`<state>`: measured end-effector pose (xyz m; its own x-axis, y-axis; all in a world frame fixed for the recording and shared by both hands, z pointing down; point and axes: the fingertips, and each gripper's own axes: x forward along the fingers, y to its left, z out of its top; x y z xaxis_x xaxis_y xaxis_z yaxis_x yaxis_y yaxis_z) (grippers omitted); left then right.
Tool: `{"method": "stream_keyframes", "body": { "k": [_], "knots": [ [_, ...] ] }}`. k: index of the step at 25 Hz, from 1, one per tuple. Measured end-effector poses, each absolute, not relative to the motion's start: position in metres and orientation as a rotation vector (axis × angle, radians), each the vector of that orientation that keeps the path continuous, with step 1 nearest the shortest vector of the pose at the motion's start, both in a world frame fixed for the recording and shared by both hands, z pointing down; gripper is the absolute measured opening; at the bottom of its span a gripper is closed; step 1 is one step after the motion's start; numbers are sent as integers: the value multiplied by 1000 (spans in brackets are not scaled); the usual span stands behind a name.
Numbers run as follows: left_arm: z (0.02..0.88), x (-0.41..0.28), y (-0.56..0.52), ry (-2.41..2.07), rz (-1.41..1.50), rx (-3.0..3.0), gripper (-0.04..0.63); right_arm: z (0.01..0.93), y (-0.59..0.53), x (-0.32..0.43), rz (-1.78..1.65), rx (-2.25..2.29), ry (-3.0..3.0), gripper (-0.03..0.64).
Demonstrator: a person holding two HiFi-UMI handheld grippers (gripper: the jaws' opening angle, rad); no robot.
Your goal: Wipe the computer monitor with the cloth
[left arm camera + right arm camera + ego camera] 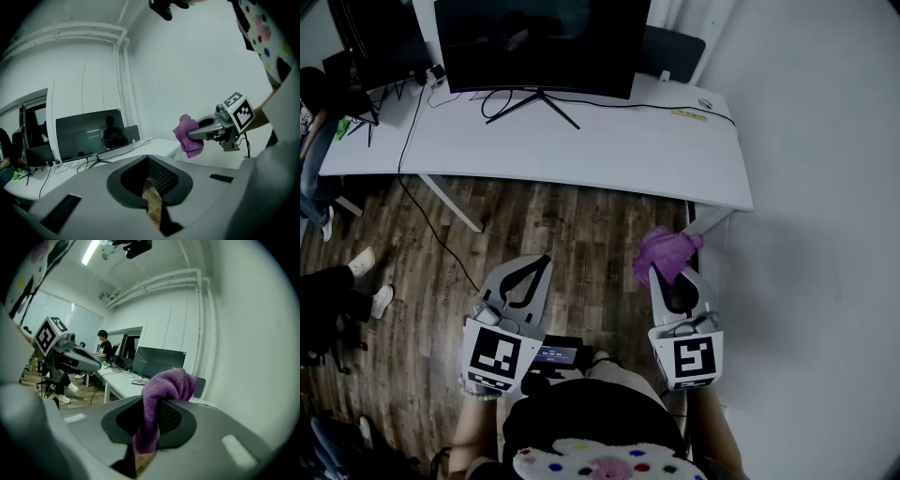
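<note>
White desk (609,150) with monitor (534,42), trailing cables (411,127)

Low in the head view both grippers point forward, side by side, on forearms entering from the bottom edge: the left gripper (540,264), left of centre, has its jaws together on nothing, while the right gripper (674,274), right of centre, is clamped on a purple cloth (665,247).
</note>
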<state>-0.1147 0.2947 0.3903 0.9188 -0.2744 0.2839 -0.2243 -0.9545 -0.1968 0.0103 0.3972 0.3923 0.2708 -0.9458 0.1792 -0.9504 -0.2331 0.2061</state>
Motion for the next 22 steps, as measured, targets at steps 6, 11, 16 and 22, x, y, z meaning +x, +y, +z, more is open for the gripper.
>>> {"method": "stream_keyframes", "body": {
  "k": [6,11,16,22],
  "knots": [
    [390,-116,291,375,-468,-2917,6,392,394,8,23,2269,-1746,69],
    [393,-119,290,379,-467,-2921,6,393,393,3,21,2257,-1758,69],
    [392,-125,286,376,-457,-2930,6,392,389,-3,15,2255,-1758,69],
    [387,-131,277,372,-426,-2934,6,386,383,-9,6,2282,-1751,69]
  ]
}}
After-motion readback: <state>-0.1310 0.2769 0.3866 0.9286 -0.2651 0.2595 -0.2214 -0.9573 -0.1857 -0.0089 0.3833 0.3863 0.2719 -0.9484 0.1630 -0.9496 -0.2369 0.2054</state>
